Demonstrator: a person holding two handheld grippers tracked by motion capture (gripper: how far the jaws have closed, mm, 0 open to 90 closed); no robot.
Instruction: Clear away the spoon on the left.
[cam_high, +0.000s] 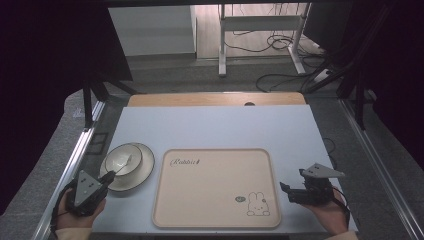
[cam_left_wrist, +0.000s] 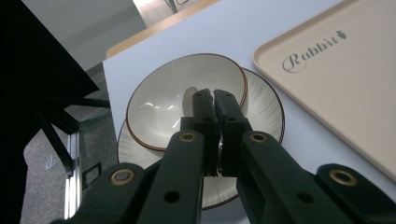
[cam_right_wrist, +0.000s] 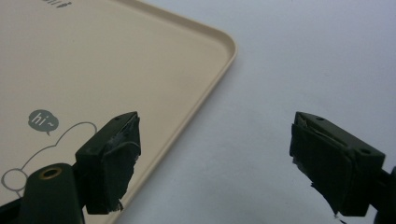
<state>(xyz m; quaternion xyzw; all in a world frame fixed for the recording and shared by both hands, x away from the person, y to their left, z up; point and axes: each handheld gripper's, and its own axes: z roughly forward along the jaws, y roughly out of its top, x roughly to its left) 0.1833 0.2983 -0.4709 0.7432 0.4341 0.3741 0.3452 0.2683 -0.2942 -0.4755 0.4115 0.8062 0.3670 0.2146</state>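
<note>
At the near left edge of the table (cam_high: 215, 125), a hand tilts the left gripper (cam_left_wrist: 214, 100) toward the bowl (cam_left_wrist: 163, 100) stacked on a plate (cam_left_wrist: 264, 109), jaws clenched on the bowl's near rim. The right gripper (cam_right_wrist: 215, 158), held low at the near right, points left with jaws spread wide beside the beige tray (cam_high: 215, 187)

Tray (cam_high: 216, 187) hogs the middle, bowl (cam_high: 123, 161) on its plate (cam_high: 144, 170) blocks the left; far table (cam_high: 215, 127) is wide open.
</note>
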